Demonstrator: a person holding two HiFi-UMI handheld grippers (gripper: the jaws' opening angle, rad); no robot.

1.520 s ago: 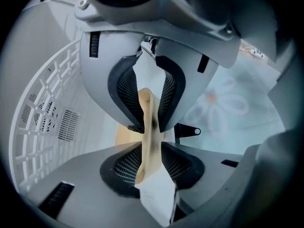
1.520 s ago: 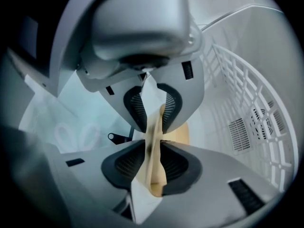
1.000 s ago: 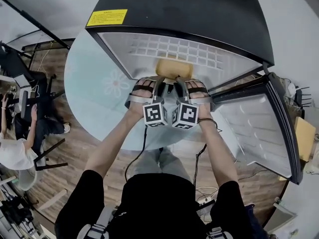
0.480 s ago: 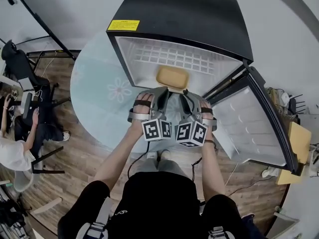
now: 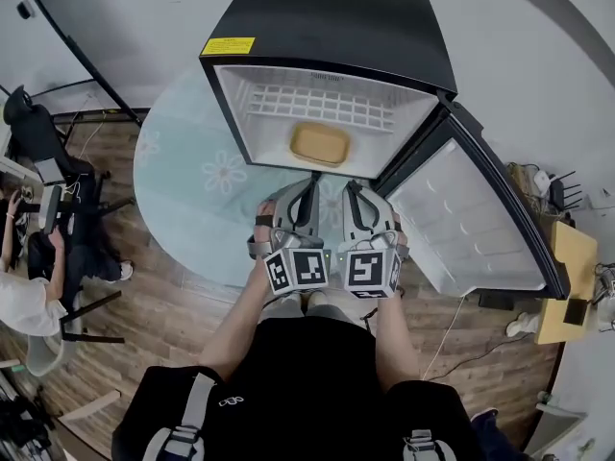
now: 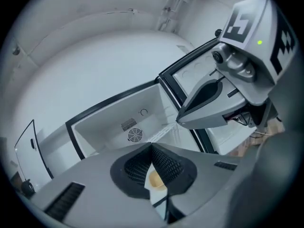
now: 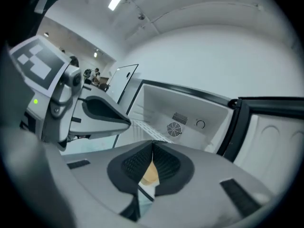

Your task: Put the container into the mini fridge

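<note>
Tan container (image 6: 156, 179), partly behind left claw (image 6: 152, 147)

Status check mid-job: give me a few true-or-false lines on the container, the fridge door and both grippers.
The tan rectangular plastic container sits inside the black mini fridge. True.
The left gripper holds the container. False: its jaws have just closed on nothing, outside the fridge.
The fridge's white-lined door is shut. False: it stands wide open at the right.
The right gripper has its jaws together with nothing between them. True.
</note>
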